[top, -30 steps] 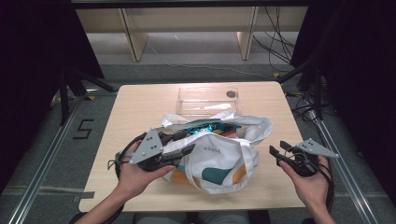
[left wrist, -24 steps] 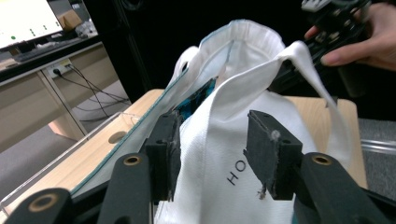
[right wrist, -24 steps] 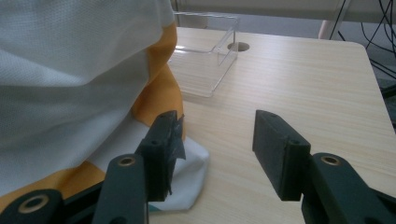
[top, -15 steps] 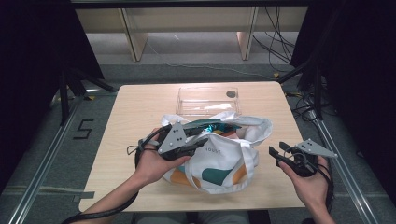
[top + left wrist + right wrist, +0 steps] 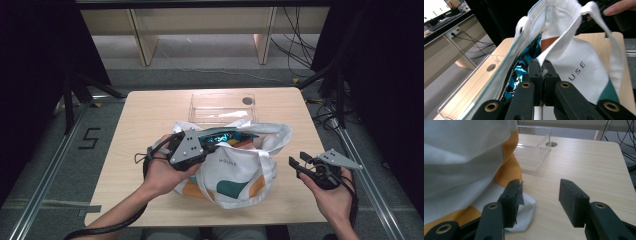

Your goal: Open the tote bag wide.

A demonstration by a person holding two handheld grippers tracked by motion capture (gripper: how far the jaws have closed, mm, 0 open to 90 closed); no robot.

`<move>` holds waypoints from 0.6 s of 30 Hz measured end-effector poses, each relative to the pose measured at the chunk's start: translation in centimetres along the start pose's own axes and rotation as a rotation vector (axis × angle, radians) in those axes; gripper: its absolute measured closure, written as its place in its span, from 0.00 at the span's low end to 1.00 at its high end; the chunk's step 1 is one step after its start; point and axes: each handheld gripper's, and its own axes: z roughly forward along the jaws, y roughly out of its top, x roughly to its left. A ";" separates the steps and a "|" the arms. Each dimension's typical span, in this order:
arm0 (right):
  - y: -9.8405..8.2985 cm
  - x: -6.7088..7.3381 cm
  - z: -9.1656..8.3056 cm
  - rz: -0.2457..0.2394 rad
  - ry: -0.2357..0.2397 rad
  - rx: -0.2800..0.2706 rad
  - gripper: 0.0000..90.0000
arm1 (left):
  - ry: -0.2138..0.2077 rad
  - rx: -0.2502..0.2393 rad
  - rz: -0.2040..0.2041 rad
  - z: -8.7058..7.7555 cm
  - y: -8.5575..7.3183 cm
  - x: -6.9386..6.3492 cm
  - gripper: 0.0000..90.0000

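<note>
A white tote bag (image 5: pixel 235 165) with orange and green patches lies on the table, its mouth facing the far side. A shiny teal packet (image 5: pixel 225 136) shows inside the mouth. My left gripper (image 5: pixel 212 146) reaches in from the left. Its jaws have just been closing and are now shut on the bag's near rim (image 5: pixel 554 53), with white fabric pinched between the pads at the left gripper (image 5: pixel 541 65). The teal packet (image 5: pixel 524 67) lies just behind the pinched edge. My right gripper (image 5: pixel 298 160) hangs open to the right of the bag. In its own view the right gripper (image 5: pixel 540 186) holds nothing, and the bag (image 5: pixel 461 157) sits left of it.
A clear plastic box (image 5: pixel 221 106) stands on the wooden table (image 5: pixel 150 115) just beyond the bag, also visible as the box (image 5: pixel 534 147). Cables trail on the floor at the far right. Dark frame posts flank the table.
My left gripper has slid right toward the bag's mouth and its jaws have gone from open to shut on the rim. The right gripper has kept still.
</note>
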 end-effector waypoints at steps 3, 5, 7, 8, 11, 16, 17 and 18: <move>0.0 0.0 0.0 0.004 0.001 -0.003 0.58 | -0.002 0.006 0.011 -0.6 0.5 -0.4 0.98; 0.0 -0.1 0.0 -0.015 -0.001 -0.009 0.58 | -0.019 0.020 0.016 -0.8 0.7 -0.7 0.98; 0.0 -0.1 0.0 -0.010 -0.002 -0.007 0.58 | -0.040 0.033 0.019 -0.9 0.9 -1.0 0.97; 0.0 -0.1 0.0 -0.016 -0.002 -0.008 0.58 | -0.064 0.054 0.031 -1.0 1.0 -1.5 0.97; 0.0 -0.1 0.0 -0.018 -0.003 -0.008 0.58 | -0.094 0.081 0.045 -1.1 1.2 -2.1 0.97; 0.0 -0.2 0.0 -0.018 -0.003 -0.004 0.58 | -0.132 0.104 0.038 -1.2 1.0 -2.8 0.97; 0.0 0.0 0.0 0.001 0.000 0.001 0.58 | -0.143 0.114 0.046 -1.2 1.0 -2.9 0.97; 0.0 0.0 0.0 0.000 0.000 0.001 0.58 | -0.160 0.127 0.040 -1.1 0.7 -3.3 0.97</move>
